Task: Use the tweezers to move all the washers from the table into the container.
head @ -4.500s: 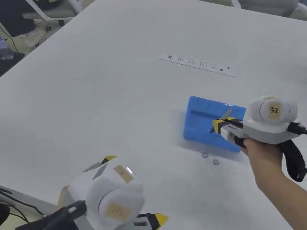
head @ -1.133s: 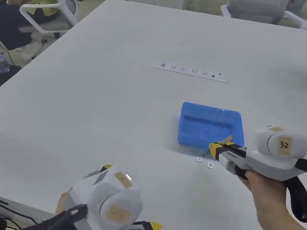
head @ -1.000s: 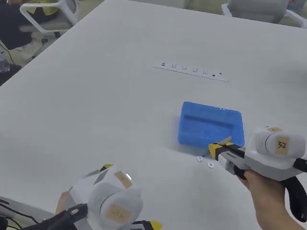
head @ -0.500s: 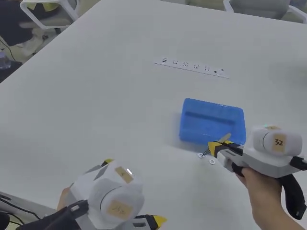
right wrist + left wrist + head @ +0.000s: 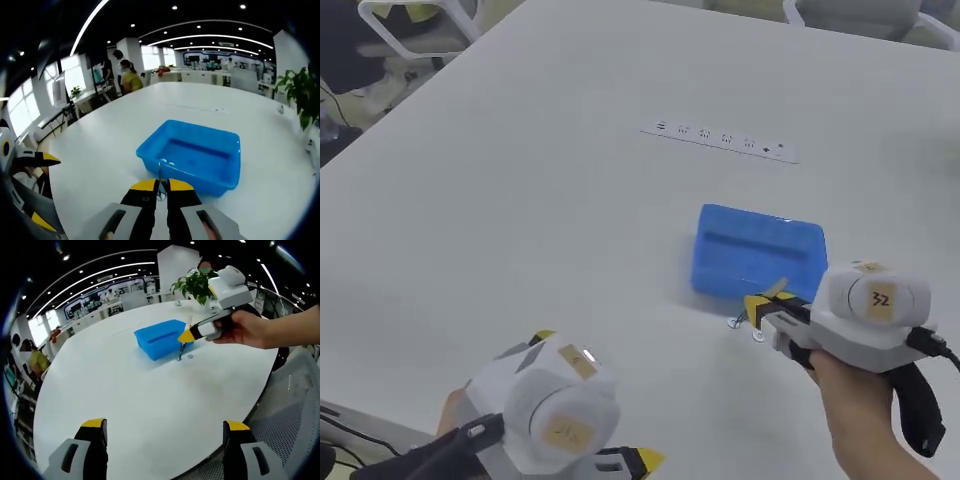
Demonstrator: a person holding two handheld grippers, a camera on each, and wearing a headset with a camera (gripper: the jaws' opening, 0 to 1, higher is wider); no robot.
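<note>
Our right gripper (image 5: 762,306) has come away from over the container (image 5: 720,285) and dropped to the table in front of it. Its jaws are pinched narrow on the tweezers (image 5: 180,351), whose tips reach two washers (image 5: 757,335) just ahead of those jaws, the container right beyond. We judge another pickup is starting. Our left gripper (image 5: 164,426) hangs back, jaws wide, nothing between them.
</note>
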